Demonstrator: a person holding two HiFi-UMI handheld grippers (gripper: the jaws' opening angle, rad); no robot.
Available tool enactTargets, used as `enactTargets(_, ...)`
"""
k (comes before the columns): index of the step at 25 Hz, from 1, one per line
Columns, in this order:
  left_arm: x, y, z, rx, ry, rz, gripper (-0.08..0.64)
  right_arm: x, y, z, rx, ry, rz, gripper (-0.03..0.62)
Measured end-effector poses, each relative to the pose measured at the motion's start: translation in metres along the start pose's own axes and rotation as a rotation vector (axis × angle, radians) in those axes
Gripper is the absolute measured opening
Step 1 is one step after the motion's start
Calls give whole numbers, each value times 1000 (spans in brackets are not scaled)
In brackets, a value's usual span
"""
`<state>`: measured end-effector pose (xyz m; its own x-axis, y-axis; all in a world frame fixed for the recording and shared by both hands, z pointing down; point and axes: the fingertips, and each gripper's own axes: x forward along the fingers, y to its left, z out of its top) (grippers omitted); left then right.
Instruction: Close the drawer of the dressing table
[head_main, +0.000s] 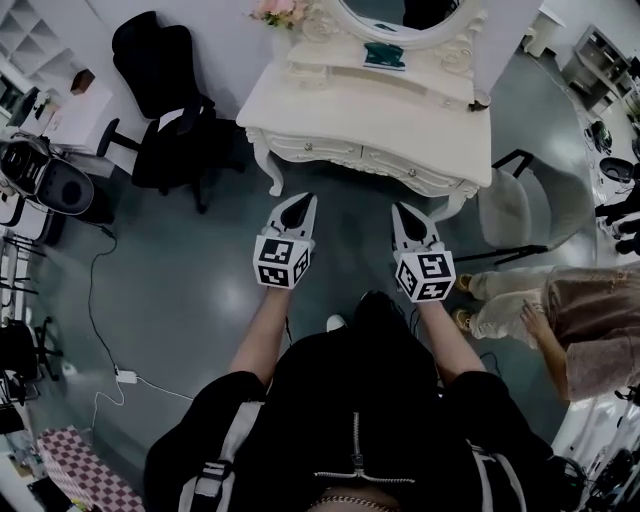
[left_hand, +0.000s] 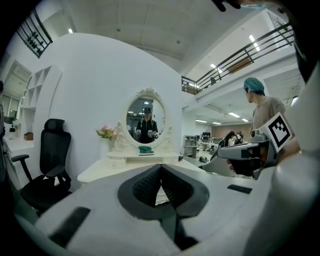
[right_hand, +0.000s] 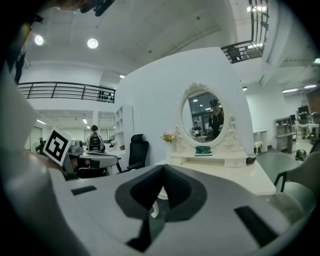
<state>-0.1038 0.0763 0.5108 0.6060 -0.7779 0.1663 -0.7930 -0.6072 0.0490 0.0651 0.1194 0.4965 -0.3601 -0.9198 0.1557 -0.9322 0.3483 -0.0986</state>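
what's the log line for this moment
left claw: shut, empty | right claw: shut, empty | dressing table: ahead of both claws, not touched

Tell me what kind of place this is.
Probably an open-plan office or lab hall, not a bedroom: an ornate white dressing table stands on a glossy grey floor beside a black swivel office chair, under a railed mezzanine.

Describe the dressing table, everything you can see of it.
The dressing table is white, glossy and ornately carved, with a curved front, scrolled legs and two knobbed drawer fronts; whether either stands ajar can't be told. An oval mirror rises at its back over a low shelf holding a green item. Pink flowers stand at its back left corner. It stands against the white wall.
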Motion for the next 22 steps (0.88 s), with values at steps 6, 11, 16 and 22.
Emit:
enactTargets(6, 26, 18, 2, -6, 7, -14, 6, 24, -12, 3, 13, 2, -20, 0)
enactTargets(11, 63, 40, 5, -7, 12, -13, 6, 62, -33, 3, 20, 5, -28, 0)
enactTargets(16, 108, 66, 19, 4, 26, -12, 6, 113, -63, 18, 35, 1, -37, 0)
enactTargets(22, 175, 102, 38, 2, 31, 7, 6, 182, -100, 40, 38, 0, -5, 0)
